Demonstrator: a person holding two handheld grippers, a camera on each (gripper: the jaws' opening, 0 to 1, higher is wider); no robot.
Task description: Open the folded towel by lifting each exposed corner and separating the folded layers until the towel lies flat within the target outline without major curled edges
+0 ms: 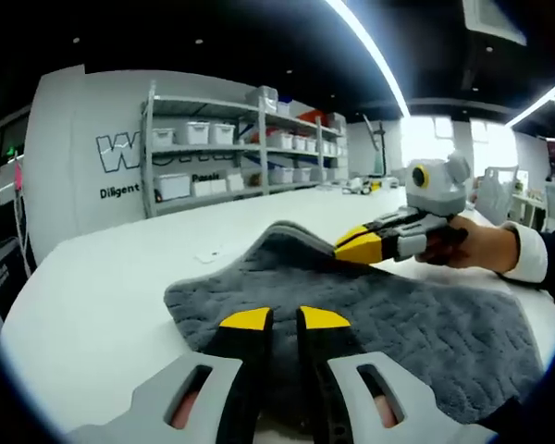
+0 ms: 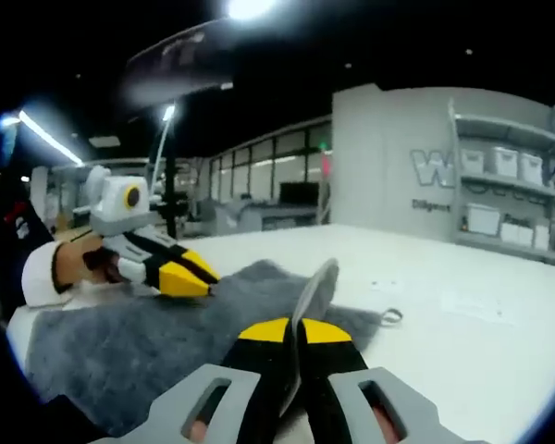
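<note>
A grey towel lies spread over the white table, its far corner pulled up into a ridge. In the left gripper view my right gripper comes in from the right, pinching that raised corner. In the right gripper view my right gripper is shut on a thin flap of towel that stands up between its jaws. My left gripper sits low on the towel's near part, its jaws drawn close with grey cloth between them. From the right gripper view the left gripper looks shut at the towel's edge.
The person's hand and white cuff hold the right gripper. Storage shelves with white bins stand past the table's far side. A small hanging loop juts from the towel. Bare table stretches to the right.
</note>
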